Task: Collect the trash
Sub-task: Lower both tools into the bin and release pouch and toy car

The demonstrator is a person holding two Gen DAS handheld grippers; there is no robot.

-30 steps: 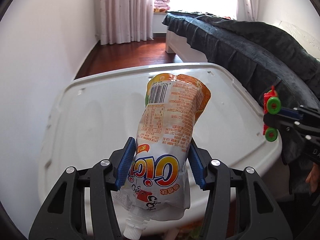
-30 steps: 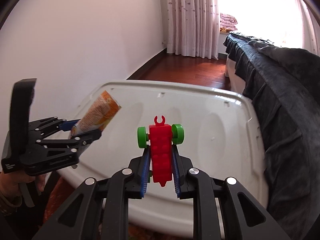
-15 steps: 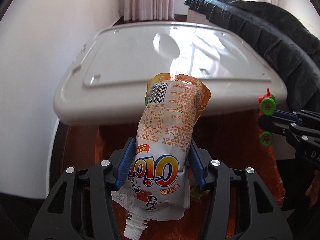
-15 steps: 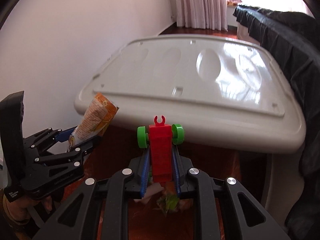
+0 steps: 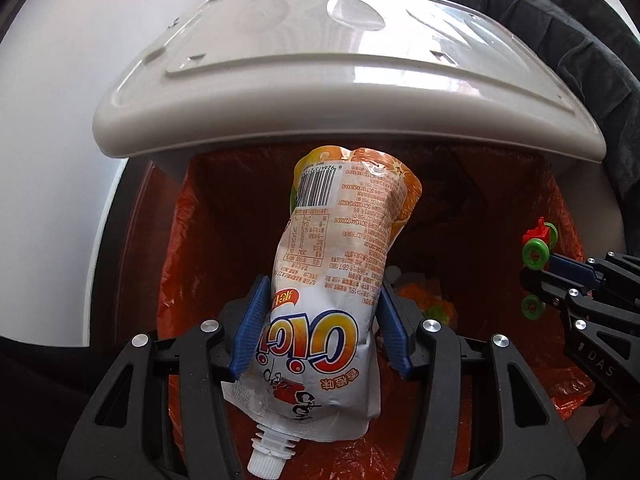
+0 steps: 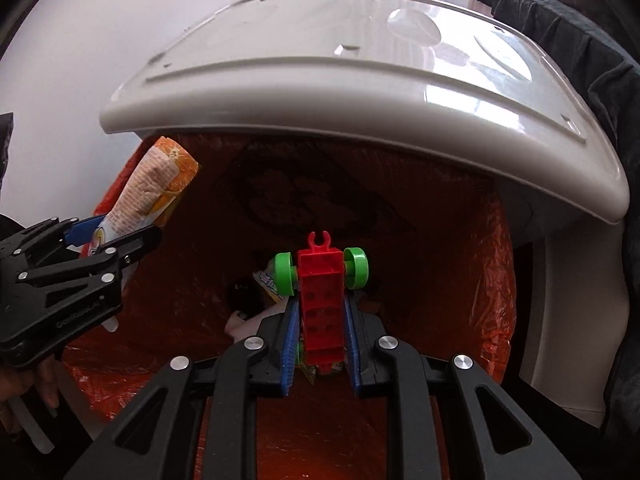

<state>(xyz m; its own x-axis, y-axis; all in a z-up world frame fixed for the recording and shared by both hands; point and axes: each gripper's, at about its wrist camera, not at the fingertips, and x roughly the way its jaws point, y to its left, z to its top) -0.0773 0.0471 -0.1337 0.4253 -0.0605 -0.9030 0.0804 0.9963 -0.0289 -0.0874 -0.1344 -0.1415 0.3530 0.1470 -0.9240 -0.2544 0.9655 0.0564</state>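
Note:
My left gripper (image 5: 322,320) is shut on a white and orange drink pouch (image 5: 340,248), spout cap toward the camera, held above the mouth of an orange-lined trash bin (image 5: 224,216). The right gripper (image 6: 322,314) is shut on a red toy car with green wheels (image 6: 322,292), also over the bin's opening. In the left wrist view the toy car (image 5: 538,240) and right gripper (image 5: 554,276) sit at the right edge. The right wrist view shows the pouch (image 6: 156,192) and left gripper (image 6: 116,236) at the left. Wrappers lie at the bin's bottom (image 6: 268,288).
A grey plastic lid (image 5: 344,92) overhangs the far side of the bin. A dark blanket-covered bed (image 5: 580,52) runs along the right. A white wall (image 5: 60,100) stands on the left. A person's hand (image 6: 24,384) holds the left gripper's handle.
Both grippers have tilted downward and dropped from above the grey lid to over the orange-lined bin opening. The pouch and the toy car stay clamped as before.

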